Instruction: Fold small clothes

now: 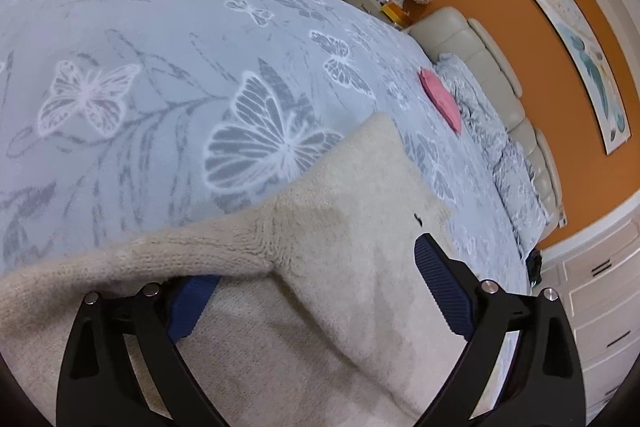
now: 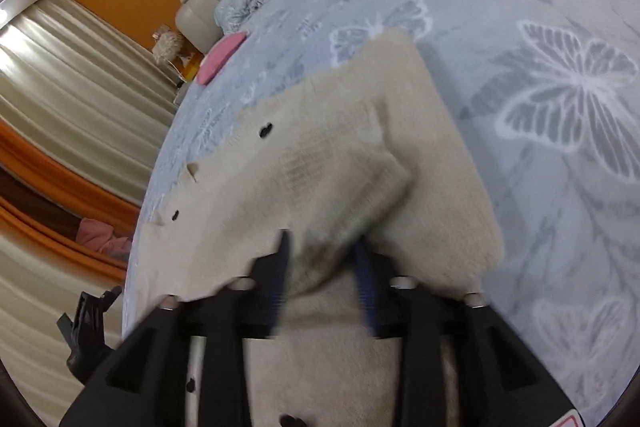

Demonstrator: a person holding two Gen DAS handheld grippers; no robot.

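A cream knitted cardigan [image 1: 320,267] with black buttons lies on the butterfly bedspread [image 1: 140,87]. My left gripper [image 1: 312,259] stands wide open low over it. A raised fold of the knit drapes over the tip of its left finger [image 1: 188,307], while the right finger [image 1: 440,287] rests clear on the cloth. In the right wrist view the cardigan [image 2: 320,155] has a sleeve folded across its body. My right gripper [image 2: 324,267] is blurred and partly open, with the end of that fold between its two blue pads [image 2: 280,267]. The pads do not visibly squeeze the cloth.
A folded pink garment [image 1: 440,99] [image 2: 222,57] lies near the pillows [image 1: 480,115] and the cream headboard [image 1: 472,43]. Curtains [image 2: 60,87] and the bed's edge are to the left in the right wrist view. A white dresser [image 1: 600,327] stands beside the bed.
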